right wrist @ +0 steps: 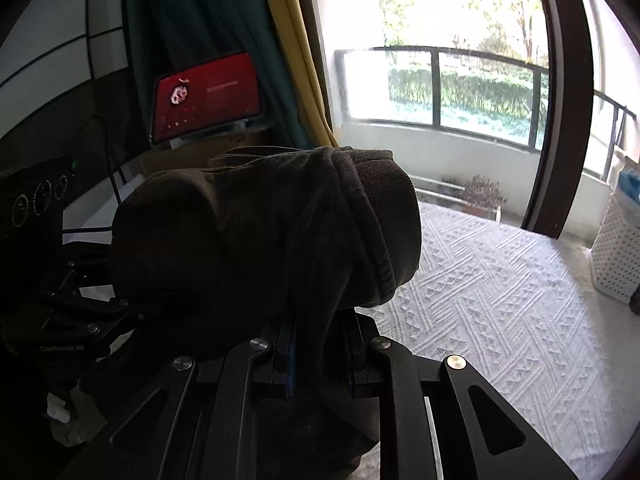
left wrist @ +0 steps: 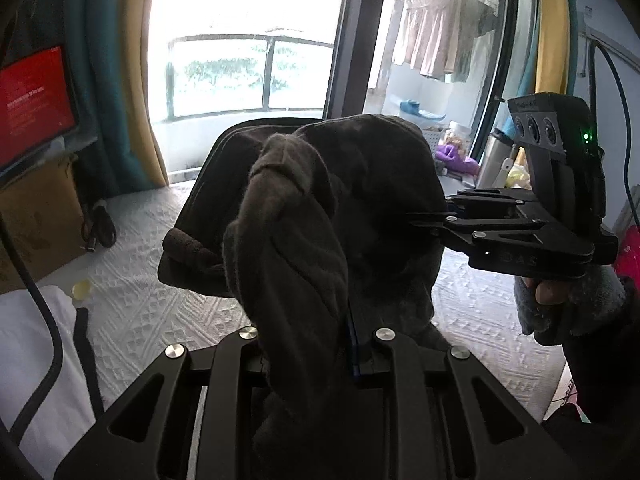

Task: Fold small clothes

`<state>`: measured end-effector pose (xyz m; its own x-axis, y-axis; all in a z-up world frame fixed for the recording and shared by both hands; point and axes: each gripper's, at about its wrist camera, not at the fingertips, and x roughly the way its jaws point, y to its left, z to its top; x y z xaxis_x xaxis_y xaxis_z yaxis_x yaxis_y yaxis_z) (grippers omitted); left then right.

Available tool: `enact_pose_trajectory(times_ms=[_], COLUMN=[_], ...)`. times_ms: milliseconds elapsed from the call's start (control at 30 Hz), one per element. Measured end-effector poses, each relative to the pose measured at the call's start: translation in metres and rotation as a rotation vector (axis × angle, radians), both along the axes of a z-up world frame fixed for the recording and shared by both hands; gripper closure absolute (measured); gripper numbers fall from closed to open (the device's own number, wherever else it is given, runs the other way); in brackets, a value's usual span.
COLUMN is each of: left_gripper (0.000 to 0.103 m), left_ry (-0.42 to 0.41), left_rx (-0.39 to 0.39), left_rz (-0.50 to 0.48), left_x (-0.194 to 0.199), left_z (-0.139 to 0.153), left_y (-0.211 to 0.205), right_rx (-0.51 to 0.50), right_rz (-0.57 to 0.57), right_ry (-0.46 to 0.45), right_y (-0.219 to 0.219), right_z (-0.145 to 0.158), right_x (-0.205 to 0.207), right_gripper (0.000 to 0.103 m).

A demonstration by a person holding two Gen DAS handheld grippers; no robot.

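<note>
My left claw [left wrist: 312, 360] and right claw [right wrist: 320, 356] each pinch the dark garment [left wrist: 340, 208], hanging above the white bed [right wrist: 500, 300]. I should pull it taut and level before laying it down.

A bright room in daylight. A large window [right wrist: 440, 92] looks onto a balcony railing [right wrist: 436, 56] with green hedges and trees beyond. Teal and mustard curtains [right wrist: 240, 40] hang at its left. Below lies a bed with a white textured bedspread [right wrist: 500, 280]. A red-lit screen [right wrist: 206, 96] sits by the curtains above a cardboard box [left wrist: 36, 216]. Clothes hang on a line [left wrist: 440, 40] outside; a white dotted basket [right wrist: 616, 256] stands at right.
</note>
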<state>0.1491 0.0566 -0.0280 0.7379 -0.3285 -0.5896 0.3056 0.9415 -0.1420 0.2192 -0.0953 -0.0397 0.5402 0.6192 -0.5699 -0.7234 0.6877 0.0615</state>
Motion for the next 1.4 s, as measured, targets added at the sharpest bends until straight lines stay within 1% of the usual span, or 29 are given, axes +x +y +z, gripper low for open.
enact_pose_trajectory(times_ms=[200,500,733,867,1067,1233,1400], left_gripper=[0.083,0.083,0.083,0.083,0.083,0.083,0.083], left_ry=[-0.059,-0.168,-0.261,-0.31,-0.378,-0.394,-0.362], left_rx=[0.005,0.012,0.039,0.051,0.035,0.042,0.055], left_rz=[-0.002,-0.011,-0.01,-0.007,-0.006,0.003,0.015], left_x=[-0.022,-0.066,-0.098,-0.114,-0.149,-0.166,-0.18], left_z=[0.018,0.048,0.077,0.09,0.11,0.115,0.108], left_y=[-0.003,-0.013,-0.009,-0.005,0.007,0.02,0.029], right_rx=[0.029,0.056,0.094,0.112,0.129,0.137,0.134], right_rz=[0.0,0.007,0.021,0.035,0.066,0.1,0.148], right_ry=[-0.055,-0.168,-0.278,-0.34,-0.412,-0.427,-0.388], right_y=[-0.013,-0.024,-0.039,-0.038,-0.032,-0.025,-0.012], right_z=[0.022,0.061,0.093,0.11,0.128,0.134,0.123], right_x=[-0.03,-0.084,-0.131,-0.157,-0.193,-0.21,-0.207], right_gripper=[0.086,0.086,0.086,0.086,0.086,0.086,0.086])
